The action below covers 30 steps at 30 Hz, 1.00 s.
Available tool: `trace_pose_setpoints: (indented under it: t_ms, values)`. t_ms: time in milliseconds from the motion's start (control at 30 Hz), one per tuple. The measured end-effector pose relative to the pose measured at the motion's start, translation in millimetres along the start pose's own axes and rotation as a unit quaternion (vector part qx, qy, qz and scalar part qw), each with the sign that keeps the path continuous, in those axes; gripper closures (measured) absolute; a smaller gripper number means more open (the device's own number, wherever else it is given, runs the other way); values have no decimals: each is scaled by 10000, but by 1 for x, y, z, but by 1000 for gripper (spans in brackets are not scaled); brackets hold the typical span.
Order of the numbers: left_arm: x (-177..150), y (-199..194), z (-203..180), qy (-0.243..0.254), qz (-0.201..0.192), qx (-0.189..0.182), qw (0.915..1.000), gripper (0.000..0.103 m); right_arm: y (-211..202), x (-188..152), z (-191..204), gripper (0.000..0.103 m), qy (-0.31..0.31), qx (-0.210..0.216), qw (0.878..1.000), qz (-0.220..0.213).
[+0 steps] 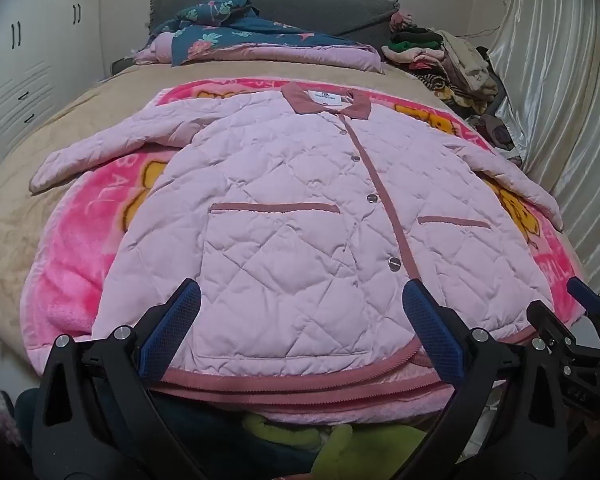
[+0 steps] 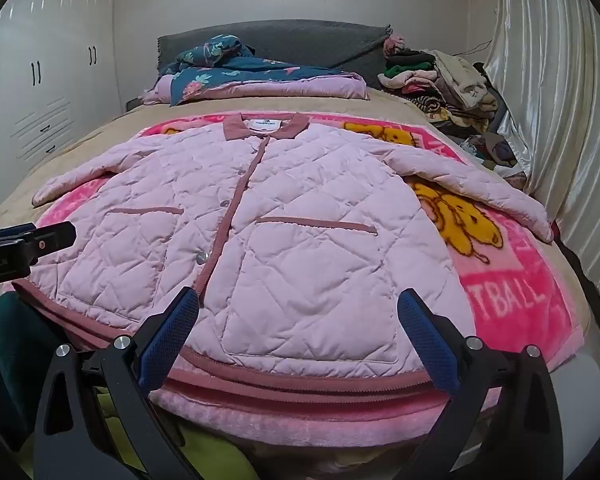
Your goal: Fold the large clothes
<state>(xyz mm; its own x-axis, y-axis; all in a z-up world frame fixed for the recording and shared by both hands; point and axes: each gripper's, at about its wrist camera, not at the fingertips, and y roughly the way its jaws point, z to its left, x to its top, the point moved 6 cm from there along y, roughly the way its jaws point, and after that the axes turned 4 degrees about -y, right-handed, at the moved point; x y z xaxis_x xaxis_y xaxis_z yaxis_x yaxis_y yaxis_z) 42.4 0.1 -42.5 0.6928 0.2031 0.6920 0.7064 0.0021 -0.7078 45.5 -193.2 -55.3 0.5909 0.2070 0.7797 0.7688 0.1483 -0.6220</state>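
White wardrobe point(image 2: 48, 80), grey headboard point(image 2: 300, 40), satin curtain point(image 2: 560, 120).

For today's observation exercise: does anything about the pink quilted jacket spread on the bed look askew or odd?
Nothing is damaged. The pink quilted jacket lies flat and buttoned on the pink cartoon blanket. Its hem hangs slightly past the bed edge. Both grippers, left and right, hover open.
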Motion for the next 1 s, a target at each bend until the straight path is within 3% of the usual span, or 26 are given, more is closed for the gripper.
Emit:
trace_pose_setpoints:
  t_ms: [1000]
  values:
    - [0,-4,-5,0,-28,-34,10000,8,-2,0,1,4,21,23,10000,24]
